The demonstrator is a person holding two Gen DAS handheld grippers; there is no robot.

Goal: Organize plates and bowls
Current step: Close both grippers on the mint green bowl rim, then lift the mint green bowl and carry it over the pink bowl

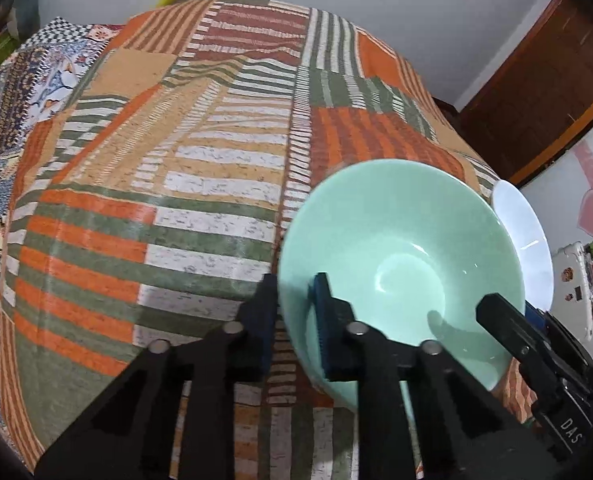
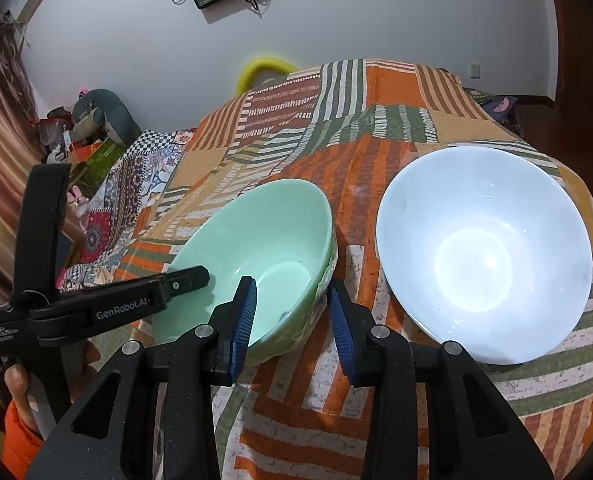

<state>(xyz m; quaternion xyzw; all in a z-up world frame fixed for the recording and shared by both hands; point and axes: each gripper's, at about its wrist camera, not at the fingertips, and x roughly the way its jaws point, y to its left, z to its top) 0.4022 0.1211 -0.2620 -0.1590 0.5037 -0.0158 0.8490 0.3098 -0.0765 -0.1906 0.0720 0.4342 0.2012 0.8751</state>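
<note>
The green bowl (image 2: 256, 264) sits between both my grippers: my left gripper (image 1: 296, 328) pinches its rim, my right gripper (image 2: 292, 320) straddles the opposite wall, unclosed. Uneven pulls could tip it into the white bowl (image 2: 484, 256) beside my right finger.

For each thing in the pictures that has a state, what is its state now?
green bowl: tilted, empty, rim between the fingers of both tools.
white bowl: upright on the tablecloth, empty, untouched, beside the green bowl.
left tool: shut on the green bowl's rim.
right tool: open, one finger inside the green bowl, one outside.
</note>
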